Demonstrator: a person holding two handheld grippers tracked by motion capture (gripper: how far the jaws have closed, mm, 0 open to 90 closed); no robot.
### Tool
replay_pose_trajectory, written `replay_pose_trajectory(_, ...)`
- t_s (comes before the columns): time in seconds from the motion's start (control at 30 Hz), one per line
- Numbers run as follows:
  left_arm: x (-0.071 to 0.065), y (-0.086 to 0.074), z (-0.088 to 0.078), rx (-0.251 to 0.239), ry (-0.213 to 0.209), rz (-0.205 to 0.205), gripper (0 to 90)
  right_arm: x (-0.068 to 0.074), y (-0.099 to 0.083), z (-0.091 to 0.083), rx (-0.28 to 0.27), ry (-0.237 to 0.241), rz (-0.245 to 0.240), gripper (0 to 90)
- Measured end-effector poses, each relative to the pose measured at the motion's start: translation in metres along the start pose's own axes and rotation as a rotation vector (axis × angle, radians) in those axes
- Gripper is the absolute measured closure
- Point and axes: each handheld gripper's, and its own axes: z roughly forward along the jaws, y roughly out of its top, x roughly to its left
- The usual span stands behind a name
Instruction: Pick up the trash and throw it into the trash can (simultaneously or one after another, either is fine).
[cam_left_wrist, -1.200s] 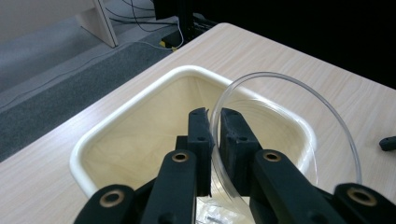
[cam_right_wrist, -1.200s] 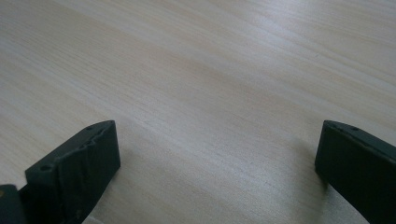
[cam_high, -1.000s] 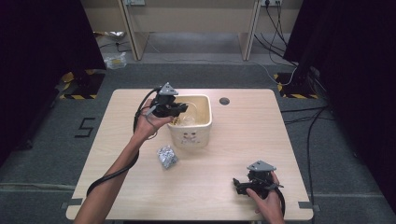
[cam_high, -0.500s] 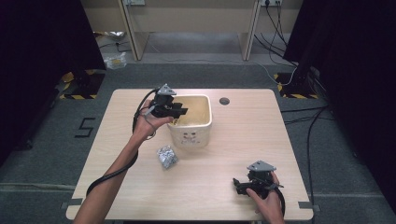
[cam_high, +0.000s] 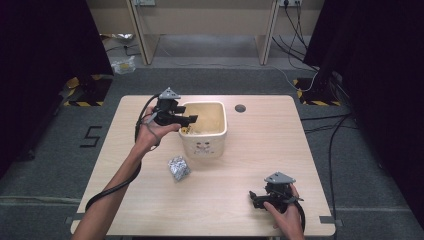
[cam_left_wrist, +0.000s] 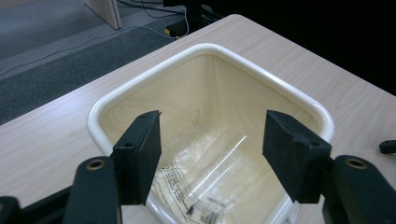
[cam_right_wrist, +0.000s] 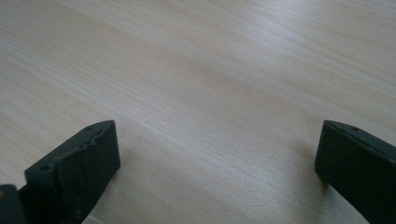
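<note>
Left hand-held gripper poised over cream bin at mid-table, jaws wide apart and empty (clear plastic bag lying at bin bottom, likely a drop). Crumpled foil ball just beside bin, presumably next. Right hand-held gripper parked low near front edge, spread wide, empty.

The left gripper is held raised on an outstretched forearm, its fingers spread wide. The right gripper sits low near the body, fingers likewise parted.
</note>
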Motion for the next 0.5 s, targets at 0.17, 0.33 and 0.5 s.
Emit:
replay_pose_trajectory(0.17, 0.002, -0.002, -0.012, -0.019, -0.001, -0.015, 29.7, 0.000, 0.000, 0.000, 0.000, 0.000, -0.003, 0.3)
replay_pose_trajectory(0.33, 0.004, -0.009, -0.030, -0.040, -0.014, -0.038, 22.1, 0.000, 0.000, 0.000, 0.000, -0.001, -0.003, 0.2)
replay_pose_trajectory(0.5, 0.006, -0.019, -0.045, -0.055, -0.027, -0.044, 19.8, 0.000, 0.000, 0.000, 0.000, -0.001, -0.003, 0.2)
